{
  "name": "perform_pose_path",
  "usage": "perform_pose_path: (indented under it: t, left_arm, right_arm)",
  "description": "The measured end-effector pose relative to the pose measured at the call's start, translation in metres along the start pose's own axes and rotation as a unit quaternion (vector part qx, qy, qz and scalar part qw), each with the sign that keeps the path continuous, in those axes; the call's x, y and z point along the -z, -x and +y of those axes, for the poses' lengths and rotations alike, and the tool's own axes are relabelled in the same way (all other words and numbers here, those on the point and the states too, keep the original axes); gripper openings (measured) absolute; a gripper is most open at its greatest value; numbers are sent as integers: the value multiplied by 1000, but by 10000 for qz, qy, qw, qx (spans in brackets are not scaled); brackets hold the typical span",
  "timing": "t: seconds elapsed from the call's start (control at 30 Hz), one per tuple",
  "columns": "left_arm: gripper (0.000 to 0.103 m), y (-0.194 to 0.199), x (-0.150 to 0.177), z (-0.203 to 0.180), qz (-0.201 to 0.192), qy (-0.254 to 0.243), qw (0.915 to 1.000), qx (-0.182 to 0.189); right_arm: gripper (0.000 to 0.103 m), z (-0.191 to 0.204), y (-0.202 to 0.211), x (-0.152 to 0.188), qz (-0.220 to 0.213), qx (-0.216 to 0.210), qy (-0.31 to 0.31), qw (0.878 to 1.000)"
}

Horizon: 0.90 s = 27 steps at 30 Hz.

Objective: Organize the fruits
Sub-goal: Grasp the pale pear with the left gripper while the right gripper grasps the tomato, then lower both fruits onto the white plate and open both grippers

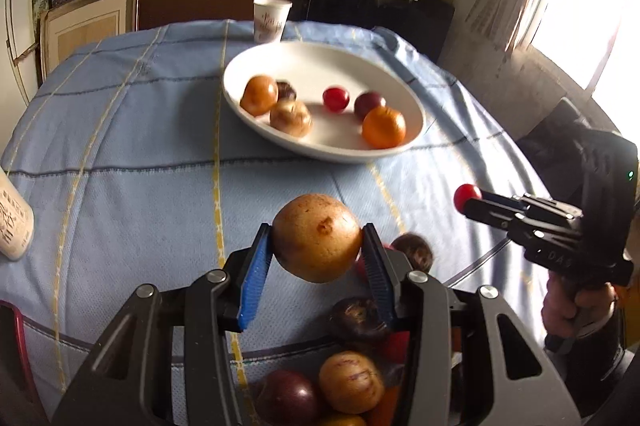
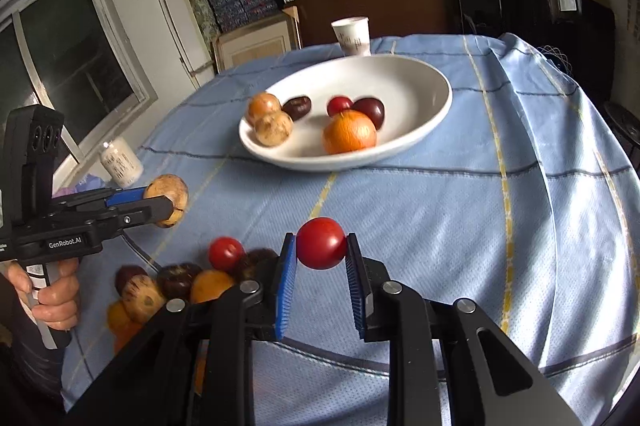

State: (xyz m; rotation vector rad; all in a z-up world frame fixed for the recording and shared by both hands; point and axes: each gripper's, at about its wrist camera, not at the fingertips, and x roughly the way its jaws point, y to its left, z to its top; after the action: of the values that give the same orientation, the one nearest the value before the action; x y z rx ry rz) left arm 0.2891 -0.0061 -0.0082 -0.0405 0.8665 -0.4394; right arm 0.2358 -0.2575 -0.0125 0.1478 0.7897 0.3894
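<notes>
While left claw (image 1: 318,240) pinches tan fruit (image 1: 317,237) | right claw (image 2: 321,245) pinches red fruit (image 2: 321,242) | both above tablecloth (image 2: 420,193)

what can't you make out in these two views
- Loose fruit pile, left wrist view: partly hidden behind the left tongs, cut by the bottom edge; no count possible.
- Same pile, right wrist view: partly behind the right tongs.
- Cup print: too small to read.
- Bottle, left wrist view: cut by the left edge.
- Window: overexposed.
</notes>
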Motion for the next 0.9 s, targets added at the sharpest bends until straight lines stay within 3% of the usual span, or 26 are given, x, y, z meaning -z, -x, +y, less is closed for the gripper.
perform_pose_path:
  t: [0.2,0.33,0.47,0.6,0.9]
  left_arm:
    - [45,4,-48,-14,-249,-137,9996,-52]
    - [45,-23,-85,-30,-251,-227,9991,-244]
    - [45,-73,-106,-40,113,-289,9972,-677]
    - [45,-105,-114,-37,380,-284,9953,-844]
    - [45,-133,-118,-32,561,-349,9928,-1000]
  right_arm:
    - [25,-6,4,-42,-512,59,-119,9986]
    - [25,-25,-16,-73,-722,349,-511,9955]
    - [25,-48,-49,-91,-576,526,-912,9928]
    - [25,-55,-73,-96,-427,800,-809,9926]
    - [27,-64,-94,-98,-295,755,-832,9932]
